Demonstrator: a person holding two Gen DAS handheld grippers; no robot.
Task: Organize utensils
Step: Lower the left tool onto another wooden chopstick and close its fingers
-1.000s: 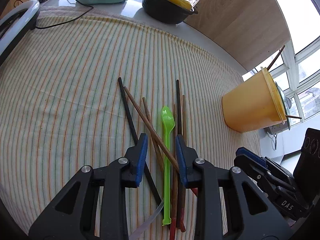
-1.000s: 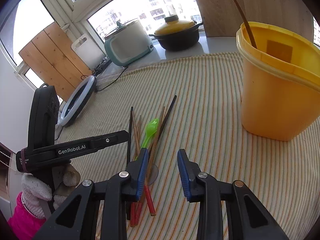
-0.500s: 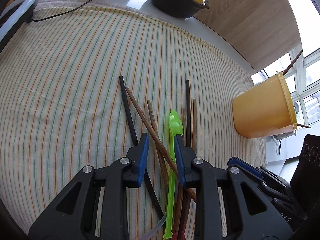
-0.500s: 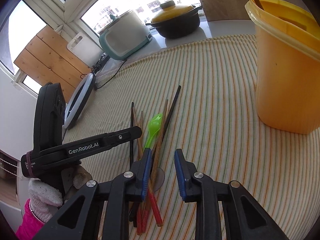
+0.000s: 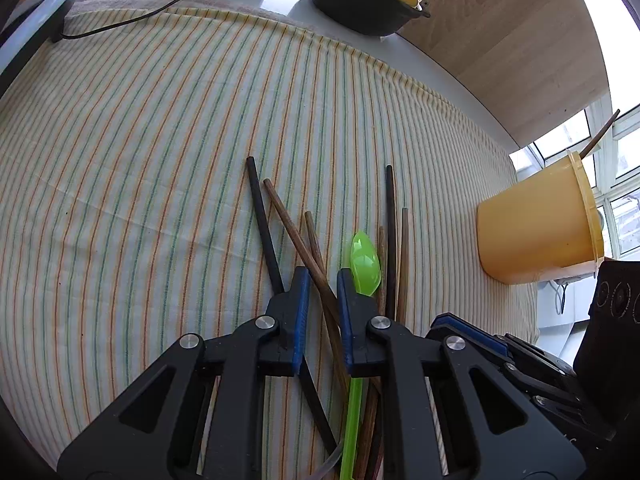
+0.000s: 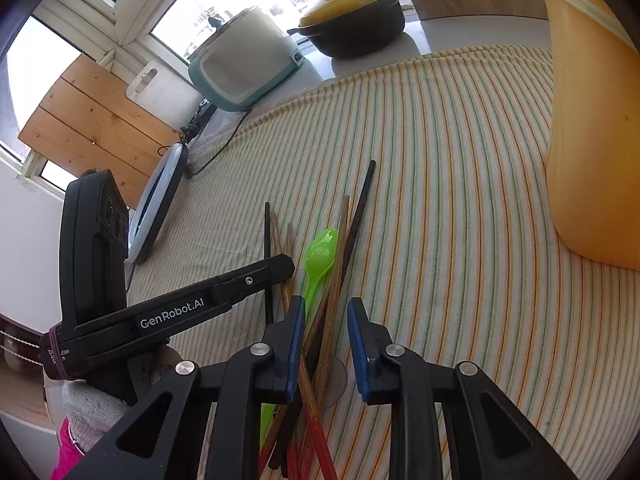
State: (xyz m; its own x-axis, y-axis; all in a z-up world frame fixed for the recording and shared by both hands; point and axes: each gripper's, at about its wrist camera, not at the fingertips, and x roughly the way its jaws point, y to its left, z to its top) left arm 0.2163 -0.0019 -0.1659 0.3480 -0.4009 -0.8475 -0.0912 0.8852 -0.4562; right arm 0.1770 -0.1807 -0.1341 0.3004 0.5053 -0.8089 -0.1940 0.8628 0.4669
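Note:
A loose pile of brown and black chopsticks (image 5: 298, 228) and a green plastic spoon (image 5: 364, 258) lies on the striped cloth. My left gripper (image 5: 320, 280) has its jaws narrowed around a brown chopstick (image 5: 316, 276), with a small gap still showing on each side. My right gripper (image 6: 322, 312) is open low over the near ends of the chopsticks (image 6: 334, 280) and holds nothing. The spoon also shows in the right wrist view (image 6: 320, 254). A yellow bucket (image 5: 536, 224) with a chopstick in it stands to the right.
A black pot with a yellow lid (image 6: 352, 20), a teal rice cooker (image 6: 244, 68) and a ring light (image 6: 154, 208) stand along the far and left edges of the cloth (image 5: 160, 120). The bucket (image 6: 596, 140) is close on the right.
My left gripper has moved forward over the pile and its jaws have narrowed around a brown chopstick. My right gripper has come lower and closer to the chopsticks' near ends.

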